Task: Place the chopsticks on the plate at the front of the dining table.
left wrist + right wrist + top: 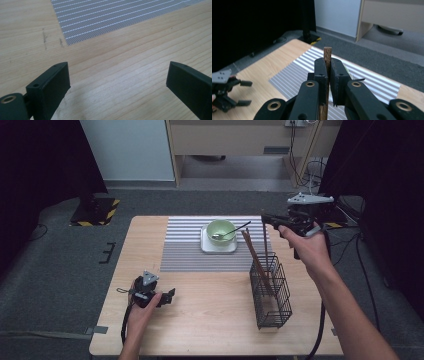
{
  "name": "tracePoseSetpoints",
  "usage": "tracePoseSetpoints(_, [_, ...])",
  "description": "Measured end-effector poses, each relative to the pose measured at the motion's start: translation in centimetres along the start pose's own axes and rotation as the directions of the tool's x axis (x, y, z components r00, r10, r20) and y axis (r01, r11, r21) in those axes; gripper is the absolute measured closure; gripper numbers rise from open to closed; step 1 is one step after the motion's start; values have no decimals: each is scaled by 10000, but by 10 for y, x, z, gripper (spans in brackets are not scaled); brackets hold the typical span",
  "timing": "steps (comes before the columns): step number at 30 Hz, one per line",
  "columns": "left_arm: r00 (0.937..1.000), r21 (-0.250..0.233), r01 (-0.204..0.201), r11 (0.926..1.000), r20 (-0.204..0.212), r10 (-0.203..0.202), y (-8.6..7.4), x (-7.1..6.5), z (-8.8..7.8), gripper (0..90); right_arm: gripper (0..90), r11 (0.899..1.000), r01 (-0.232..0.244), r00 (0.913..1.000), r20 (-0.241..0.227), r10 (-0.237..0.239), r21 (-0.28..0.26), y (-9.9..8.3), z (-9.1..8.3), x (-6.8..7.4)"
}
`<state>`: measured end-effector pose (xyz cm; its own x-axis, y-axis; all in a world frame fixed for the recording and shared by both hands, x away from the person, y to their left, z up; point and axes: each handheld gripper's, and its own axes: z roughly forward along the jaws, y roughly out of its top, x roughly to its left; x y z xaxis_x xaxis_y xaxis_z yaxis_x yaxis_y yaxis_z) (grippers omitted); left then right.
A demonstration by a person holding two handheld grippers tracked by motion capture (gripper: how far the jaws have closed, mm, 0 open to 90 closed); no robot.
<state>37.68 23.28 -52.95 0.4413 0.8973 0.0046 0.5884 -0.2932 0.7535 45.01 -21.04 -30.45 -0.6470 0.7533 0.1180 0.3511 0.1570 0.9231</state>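
Observation:
In the right gripper view my right gripper [328, 68] is shut on the top end of a brown wooden chopstick [327, 53]. In the high view the right gripper [266, 219] is raised at the table's far right. The chopstick [264, 245] hangs upright from it, its lower end inside the black wire basket [272, 302]. A second chopstick [251, 252] leans in the same basket. My left gripper [169, 297] rests low over the front left of the table. Its jaws stand open over bare wood, with nothing between them [117, 82].
A green bowl [220, 228] with a spoon [235, 230] in it sits on a white square plate [206, 247]. The plate rests on a grey striped mat [182, 247], whose corner [112, 17] lies ahead of the left gripper. Dark curtains flank the wooden table [210, 320].

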Motion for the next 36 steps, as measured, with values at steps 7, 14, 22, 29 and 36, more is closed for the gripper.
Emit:
tracePoseSetpoints(7, [9997,-594,-136,9981,200,148,27,-15,-13,55,847,9983,-67,9999,-103,61,-580,10,-8,3])
tracePoseSetpoints(14, [9980,-1148,-565,9918,221,594,49,-28,-20,55,847,9962,42,9998,-176,-58,-871,24,-15,8])
tracePoseSetpoints(22, [9925,-1826,-348,9826,1091,555,67,-38,-28,63,846,9948,206,9993,-289,-236,-1000,39,-20,17])
tracePoseSetpoints(29, [9902,-2217,-463,9740,1181,740,84,-45,-36,74,846,9931,270,9985,-450,-323,-1138,50,-4,33])
tracePoseSetpoints(36, [9829,-2759,-371,9605,1633,849,97,-52,-38,97,846,9930,383,9970,-624,-455,-1117,51,21,46])
